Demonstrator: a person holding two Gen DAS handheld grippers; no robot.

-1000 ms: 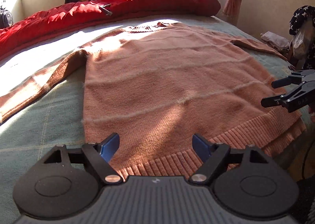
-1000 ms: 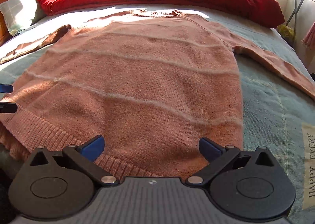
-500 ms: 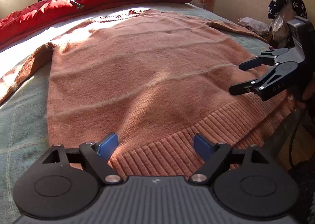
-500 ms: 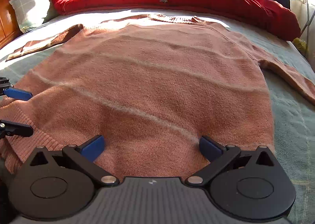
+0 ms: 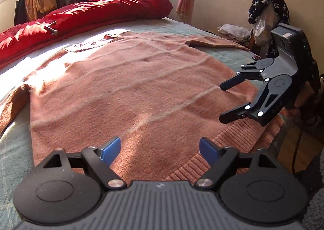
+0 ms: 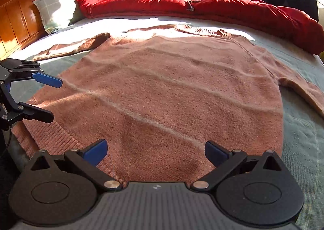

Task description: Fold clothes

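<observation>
The sweater (image 6: 172,96) lies flat and spread on the bed (image 6: 301,128), neckline toward the far side, ribbed hem (image 5: 228,141) along the near edge. One sleeve (image 6: 70,48) runs out toward the pillow (image 6: 58,7) and headboard (image 6: 18,19); the other sleeve (image 6: 303,90) runs out over bare blanket on the opposite side. A red duvet (image 6: 202,5) is bunched along the far edge, well apart from the hem. Bare bed shows on both sides of the sweater body.

The left gripper (image 5: 160,150) hovers over the hem near one corner, jaws spread wide, nothing between them. The right gripper (image 6: 156,152) hovers over the hem toward the other corner, jaws likewise spread and empty. In the left wrist view, the right gripper's lower finger lies close over the ribbing; contact cannot be determined.
</observation>
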